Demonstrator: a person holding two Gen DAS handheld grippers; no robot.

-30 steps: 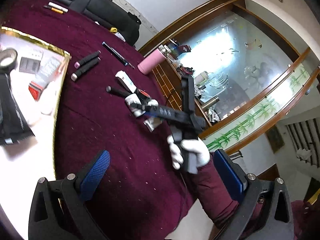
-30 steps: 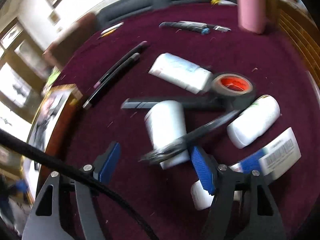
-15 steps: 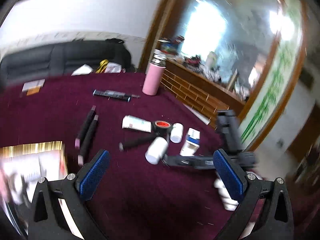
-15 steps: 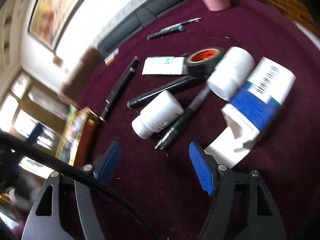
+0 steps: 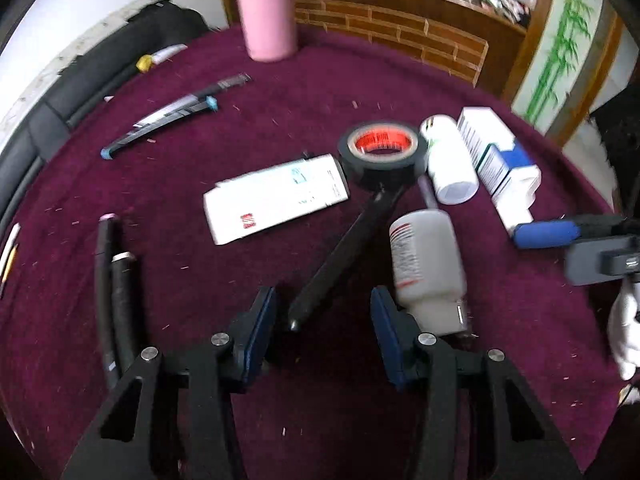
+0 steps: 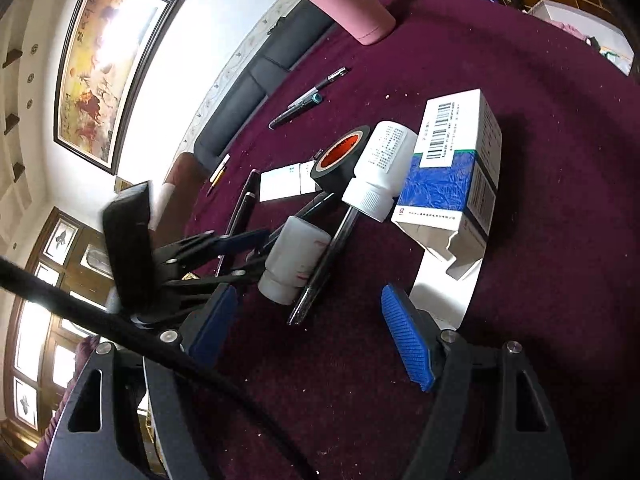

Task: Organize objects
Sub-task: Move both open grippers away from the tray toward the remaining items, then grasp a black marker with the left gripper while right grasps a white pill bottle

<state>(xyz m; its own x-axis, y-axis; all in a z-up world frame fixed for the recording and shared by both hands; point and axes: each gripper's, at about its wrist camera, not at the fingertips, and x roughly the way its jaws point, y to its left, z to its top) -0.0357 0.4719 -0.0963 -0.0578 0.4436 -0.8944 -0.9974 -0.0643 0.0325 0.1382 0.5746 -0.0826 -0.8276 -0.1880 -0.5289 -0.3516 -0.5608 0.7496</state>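
Note:
A black marker point(image 5: 340, 252) lies slanted on the maroon cloth, its far end under a black tape roll point(image 5: 380, 152) with a red core. The marker's near tip lies between the blue pads of my left gripper point(image 5: 323, 334). Those jaws are closing, with a gap still showing on both sides of the tip. A white bottle point(image 5: 428, 264) lies just right of that gripper. My right gripper point(image 6: 310, 332) stands open low over the cloth, just short of a dark pen point(image 6: 324, 264) and the same white bottle point(image 6: 296, 264). The left gripper's fingers point(image 6: 240, 240) come in from the left there.
A second white bottle point(image 5: 450, 160), a blue and white carton point(image 5: 500, 164) and a flat white box point(image 5: 276, 198) crowd around the tape. Two black markers point(image 5: 116, 300) lie at the left, pens point(image 5: 168, 120) farther back. A pink flask point(image 5: 266, 12) stands at the far edge.
My left gripper swung from facing the room down onto the table and over the black marker's tip, its jaws much narrower. My right gripper rolled and drew closer to the bottle and pen.

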